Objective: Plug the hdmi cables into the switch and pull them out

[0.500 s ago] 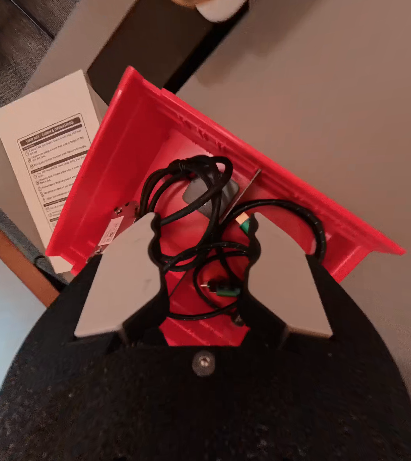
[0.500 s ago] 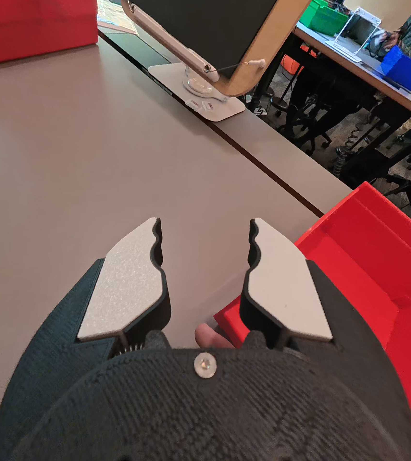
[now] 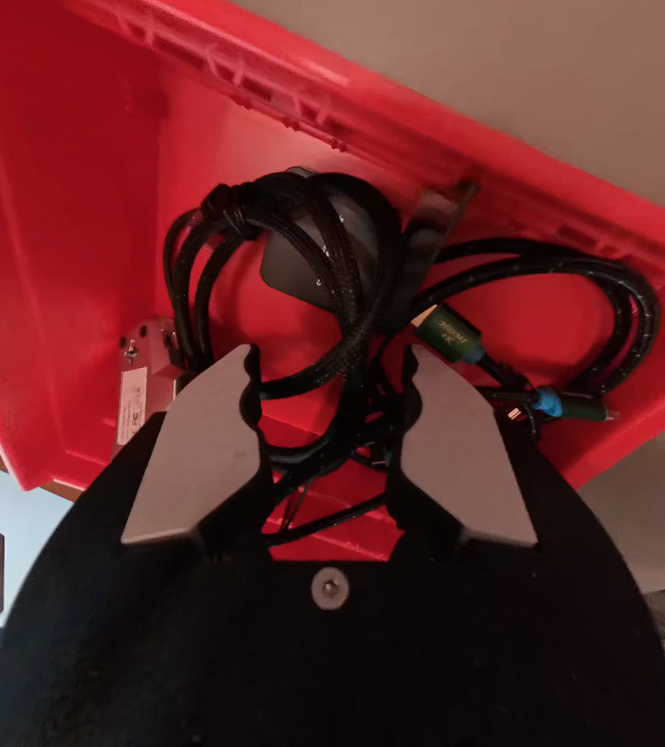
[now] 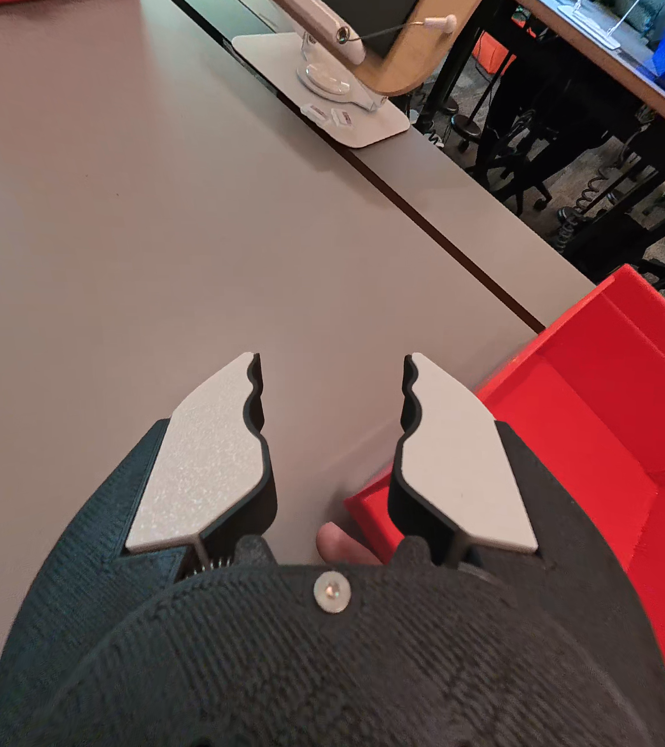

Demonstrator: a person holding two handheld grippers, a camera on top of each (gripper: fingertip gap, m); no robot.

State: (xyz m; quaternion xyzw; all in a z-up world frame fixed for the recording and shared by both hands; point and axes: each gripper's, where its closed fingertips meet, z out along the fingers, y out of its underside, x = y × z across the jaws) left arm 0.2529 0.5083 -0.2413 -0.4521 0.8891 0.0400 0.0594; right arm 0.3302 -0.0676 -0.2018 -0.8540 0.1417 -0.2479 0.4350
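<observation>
**Over the red bin, both tools released**

Over the red bin (image 3: 80, 202) in the left wrist view, the left tool (image 3: 331, 359) hangs with its two fingers spread apart and nothing between them. The bin sits on the grey counter (image 3: 525, 81) and holds a tangle of black braided cables (image 3: 323, 283). One bundle is tied into a loop near the far wall and drapes over a dark flat box (image 3: 302, 262), which may be the switch, though the picture is too blurred to be sure. A second cable loops along the right side of the bin. Its green plug (image 3: 450, 333) with a gold tip lies just past the right finger. Another green plug with a blue collar (image 3: 547, 406) lies farther right, near the front wall. A small silver metal box (image 3: 145, 364) with a white label lies at the left side of the bin floor, partly hidden behind the left finger. Cable runs under the gap between the fingers, but the fingers do not close on it.

Above the bare counter (image 4: 161, 202) in the right wrist view, the right tool (image 4: 331, 359) is also released, fingers wide apart and holding nothing. A red bin (image 4: 565, 404) lies at the right, its near corner under the right finger; the part in view shows nothing inside. A fingertip (image 4: 335, 541) shows between the finger bases. At the far edge of the counter stands a screen on a white stand (image 4: 363, 121).
</observation>
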